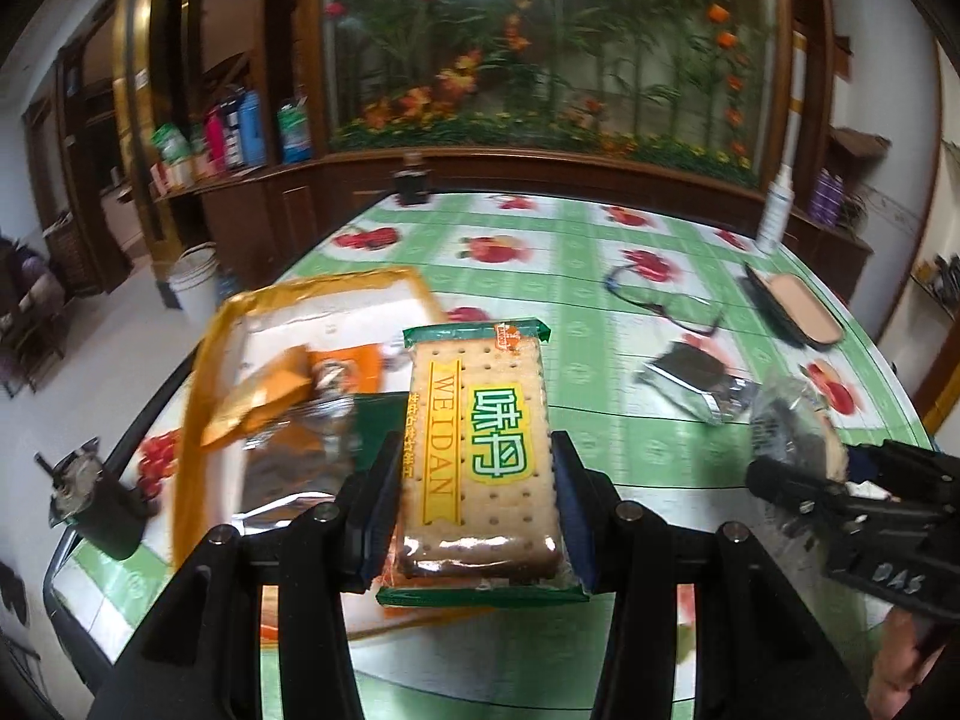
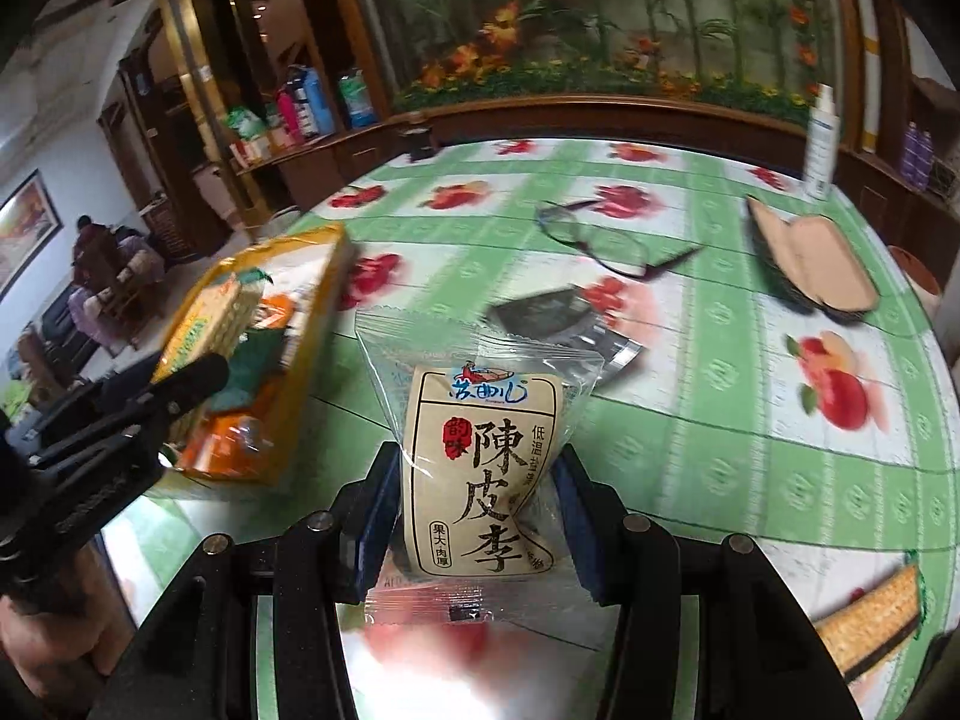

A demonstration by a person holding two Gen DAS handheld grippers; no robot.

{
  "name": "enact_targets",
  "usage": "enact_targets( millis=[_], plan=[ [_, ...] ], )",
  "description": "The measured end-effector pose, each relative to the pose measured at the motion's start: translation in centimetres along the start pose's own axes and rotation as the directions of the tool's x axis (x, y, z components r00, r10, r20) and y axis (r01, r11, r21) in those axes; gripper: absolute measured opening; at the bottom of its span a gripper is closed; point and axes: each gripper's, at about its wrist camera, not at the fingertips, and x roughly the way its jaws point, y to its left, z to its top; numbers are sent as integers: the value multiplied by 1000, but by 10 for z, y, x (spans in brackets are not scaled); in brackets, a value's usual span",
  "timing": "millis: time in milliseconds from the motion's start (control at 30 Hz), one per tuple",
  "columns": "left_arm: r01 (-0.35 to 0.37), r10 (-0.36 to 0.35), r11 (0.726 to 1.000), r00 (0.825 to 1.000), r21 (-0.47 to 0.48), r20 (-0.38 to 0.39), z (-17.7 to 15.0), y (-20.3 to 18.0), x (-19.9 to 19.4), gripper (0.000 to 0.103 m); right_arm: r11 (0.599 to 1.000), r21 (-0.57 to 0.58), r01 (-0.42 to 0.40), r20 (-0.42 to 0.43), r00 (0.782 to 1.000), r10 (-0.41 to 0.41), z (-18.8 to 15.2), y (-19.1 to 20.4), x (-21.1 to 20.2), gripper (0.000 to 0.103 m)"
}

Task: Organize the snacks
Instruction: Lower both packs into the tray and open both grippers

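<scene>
My left gripper (image 1: 477,480) is shut on a green-edged cracker packet (image 1: 480,450) marked WEIDAN, held above the table beside an orange-rimmed snack tray (image 1: 198,360). The tray (image 2: 333,264) holds several packets. My right gripper (image 2: 477,483) is shut on a clear plum packet (image 2: 480,456) with a beige label, held over the tablecloth to the right of the tray. In the left wrist view the right gripper (image 1: 798,480) shows at the right edge with its packet (image 1: 786,414). The left gripper (image 2: 180,378) with the cracker packet (image 2: 204,324) shows at the left of the right wrist view. A silver packet (image 1: 696,381) lies loose on the cloth.
The table has a green fruit-print cloth (image 1: 600,276). On it lie glasses (image 2: 600,240), an open glasses case (image 2: 822,264), a white bottle (image 2: 819,138) and a dark jar (image 1: 411,180). A drink cup (image 1: 96,498) stands at the left edge. Wooden shelves and a flower mural stand behind.
</scene>
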Motion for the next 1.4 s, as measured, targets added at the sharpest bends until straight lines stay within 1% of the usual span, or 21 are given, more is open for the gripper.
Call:
enact_targets(
  millis=[100,233,400,567,667,767,933,1000,1200,1400],
  plan=[
    [-19,19,999,1000,-39,-3,-3,20,-1,46,999,-31,-33,-2,999,33,10,19,2,54],
    [-48,46,994,999,-100,-18,-9,53,2,46,993,-98,-70,-17,997,69,23,54,12,54],
    [-65,59,986,997,-153,-45,-17,77,8,46,979,-152,-136,-49,990,130,44,96,32,54],
    [-55,44,979,997,-196,-61,-22,92,13,46,968,-151,-198,-111,977,183,68,134,69,54],
    [-60,49,979,997,-197,-61,-24,94,15,46,964,-160,-210,-162,969,185,78,151,98,54],
    [-61,49,978,997,-199,-63,-24,95,17,46,965,-176,-194,-197,967,159,87,165,127,54],
    [-59,47,977,997,-206,-60,-22,98,18,46,972,-154,-176,-261,956,132,94,170,163,54],
    [-61,50,976,997,-209,-56,-21,100,18,46,975,-151,-165,-269,956,120,96,172,172,54],
    [-57,46,973,997,-223,-54,-16,101,22,46,978,-142,-151,-263,958,110,105,173,183,55],
    [-51,42,972,998,-227,-47,-14,101,23,48,978,-113,-174,-274,952,138,106,166,184,55]
  ],
)
